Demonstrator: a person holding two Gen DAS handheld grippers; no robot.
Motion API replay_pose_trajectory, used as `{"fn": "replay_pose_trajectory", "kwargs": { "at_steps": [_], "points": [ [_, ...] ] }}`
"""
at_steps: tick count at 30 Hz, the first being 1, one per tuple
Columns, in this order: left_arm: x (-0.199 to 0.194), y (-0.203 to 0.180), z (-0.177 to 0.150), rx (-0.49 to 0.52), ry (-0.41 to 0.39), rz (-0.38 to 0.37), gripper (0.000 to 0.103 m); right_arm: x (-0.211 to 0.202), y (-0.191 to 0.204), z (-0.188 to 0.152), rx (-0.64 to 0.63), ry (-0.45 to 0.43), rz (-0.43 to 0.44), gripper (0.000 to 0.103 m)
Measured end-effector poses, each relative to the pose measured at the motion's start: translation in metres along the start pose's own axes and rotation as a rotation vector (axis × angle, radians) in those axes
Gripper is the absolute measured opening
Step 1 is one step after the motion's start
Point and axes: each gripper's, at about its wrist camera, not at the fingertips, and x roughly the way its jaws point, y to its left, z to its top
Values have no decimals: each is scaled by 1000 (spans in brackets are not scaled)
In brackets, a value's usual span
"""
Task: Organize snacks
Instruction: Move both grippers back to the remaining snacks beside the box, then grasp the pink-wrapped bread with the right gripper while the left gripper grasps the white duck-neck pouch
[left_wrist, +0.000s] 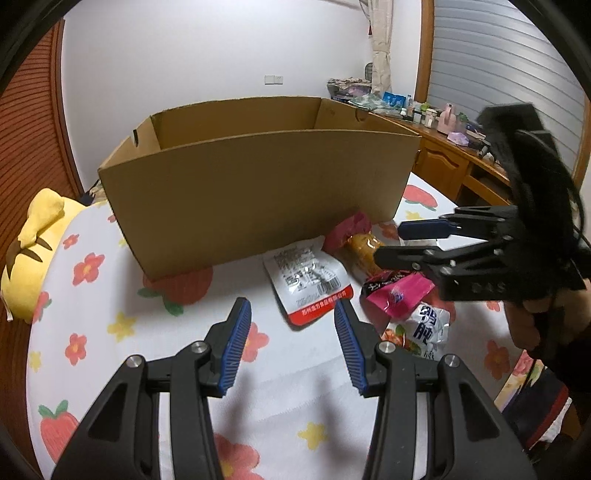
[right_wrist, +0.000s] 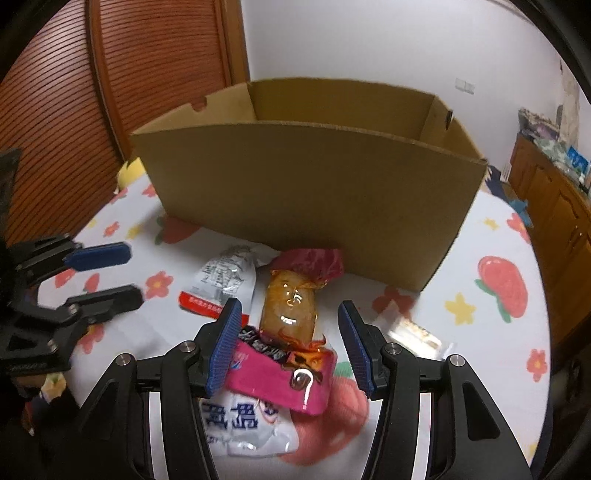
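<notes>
Surface: bed sheet (left_wrist: 92, 302) w/ flower + strawberry print, not a tabletop.
Box: cardboard box (left_wrist: 258, 184) stands open-topped at the far side; inside not visible from either cam.
Snacks: small heap just in front of the box's near wall. White-and-red pouch (left_wrist: 308, 284) lies flat; amber wrapped snack (right_wrist: 290, 306) w/ red twisted end sits beside it, pink packet (right_wrist: 280, 380) overlaps its near end, white bag w/ blue print (right_wrist: 243, 424) is nearest you.
Left gripper (left_wrist: 293, 341): jaws part open, nothing between them, hovering over bare sheet just short of the white-and-red pouch.
Right gripper (right_wrist: 288, 341): jaws part open, straddling the amber snack + pink packet; pads not pressing, nothing held.
Step, my read: first pick. Take one item per hand. For the right, drop lower and centre on the amber snack only, else the pink packet may drag along. Crinkly film slips, so close across the body, not the twisted end.
View diffs: right cam shows a clear-wrapped piece (right_wrist: 413, 334) by its right finger, hidden from left cam. Left cam shows a yellow plush (left_wrist: 33, 254) and a cluttered desk (left_wrist: 454, 166).
</notes>
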Motion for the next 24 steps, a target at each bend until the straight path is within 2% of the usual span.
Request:
{"fn": "replay_pose_trajectory", "kwargs": {
  "at_steps": [3, 15, 17, 21, 24],
  "points": [
    [0, 3, -6, -12, 2, -3, 47, 9, -3, 3, 18, 20, 18, 55],
    [1, 5, -18, -8, 9, 1, 47, 35, -7, 8, 45, 84, 1, 53],
    [2, 2, -18, -4, 11, -6, 47, 38, -9, 8, 47, 94, -2, 41],
    [5, -11, -15, 25, 17, -30, 47, 31, -11, 3, 47, 73, -4, 37],
    [7, -24, -12, 50, 18, -62, 47, 14, -14, 2, 59, 19, -5, 37]
  ]
}}
